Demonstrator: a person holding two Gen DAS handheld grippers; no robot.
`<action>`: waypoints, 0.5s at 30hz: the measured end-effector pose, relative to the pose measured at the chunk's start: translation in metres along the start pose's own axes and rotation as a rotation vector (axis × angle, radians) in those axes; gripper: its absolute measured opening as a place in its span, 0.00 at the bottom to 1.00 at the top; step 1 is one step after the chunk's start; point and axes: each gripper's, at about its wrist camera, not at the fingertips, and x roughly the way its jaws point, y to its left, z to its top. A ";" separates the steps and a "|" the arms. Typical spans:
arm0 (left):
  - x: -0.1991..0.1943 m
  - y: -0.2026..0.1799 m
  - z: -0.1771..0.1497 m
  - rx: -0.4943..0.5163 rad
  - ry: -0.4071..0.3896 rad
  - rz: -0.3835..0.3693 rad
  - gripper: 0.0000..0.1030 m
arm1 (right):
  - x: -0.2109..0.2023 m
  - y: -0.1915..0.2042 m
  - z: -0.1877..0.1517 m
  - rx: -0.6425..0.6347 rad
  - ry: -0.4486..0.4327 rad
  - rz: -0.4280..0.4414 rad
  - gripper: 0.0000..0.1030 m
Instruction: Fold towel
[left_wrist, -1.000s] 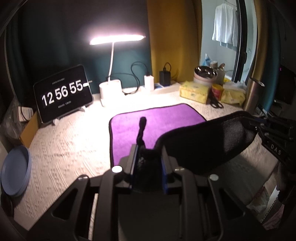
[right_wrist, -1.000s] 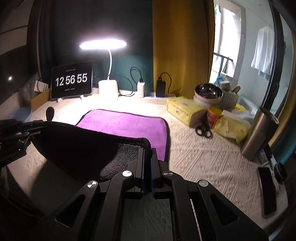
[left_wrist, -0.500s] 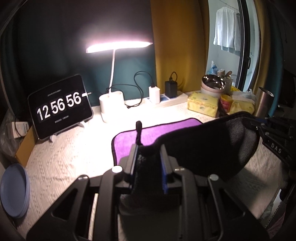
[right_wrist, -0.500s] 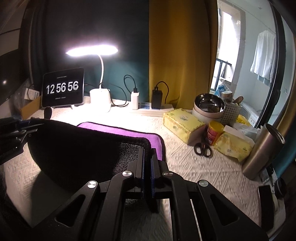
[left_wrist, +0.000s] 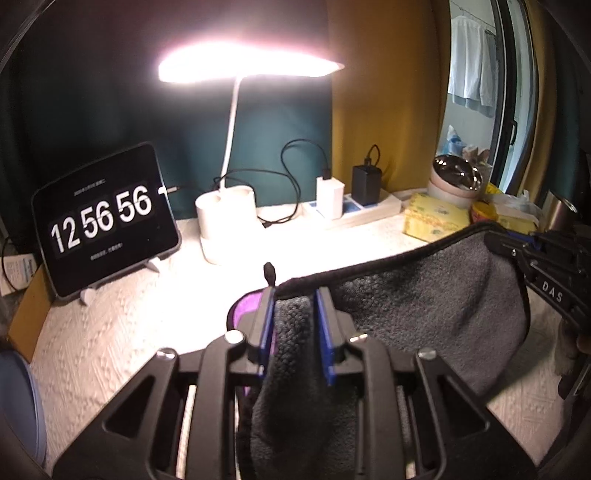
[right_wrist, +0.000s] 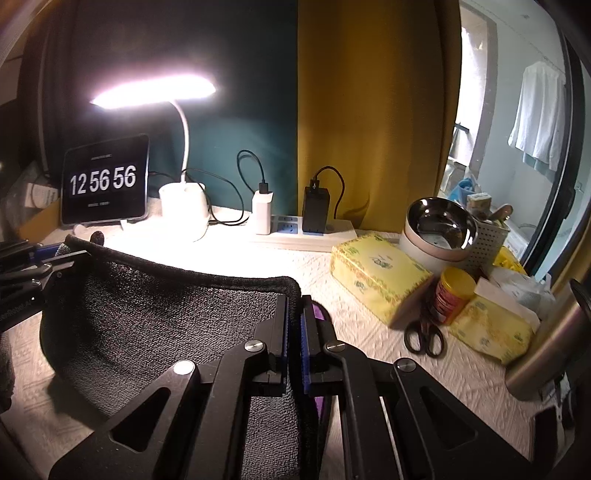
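Towel (left_wrist: 424, 295) hangs in the air between my two tongs above the white textured table cover (left_wrist: 110, 332), grey side toward the cameras, purple side showing only as slivers beside the jaws. Its bound edge runs taut from one corner to the other, while the body sags in a loose belly below. I judge it light, soft and limp: it will drape, not hold shape, and its plush pile should not slip under a firm pinch. Corners on the stitched hem are the right hold. My left tongs (left_wrist: 293, 314) are closed on one corner with a thick wad of cloth between the blue pads; my right tongs (right_wrist: 294, 321) are clamped on the other corner, jaws nearly touching. Desk lamp (left_wrist: 227, 225) and clock tablet (left_wrist: 105, 221) stand beyond, near the far edge.
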 end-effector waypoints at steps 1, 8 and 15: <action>0.007 0.001 0.002 0.004 0.002 0.002 0.22 | 0.005 -0.001 0.003 0.001 -0.001 -0.002 0.06; 0.044 0.001 0.013 0.024 0.012 0.013 0.22 | 0.045 -0.007 0.011 0.009 0.017 -0.006 0.06; 0.086 0.006 0.010 0.028 0.071 0.027 0.22 | 0.079 -0.010 0.006 0.020 0.058 -0.004 0.06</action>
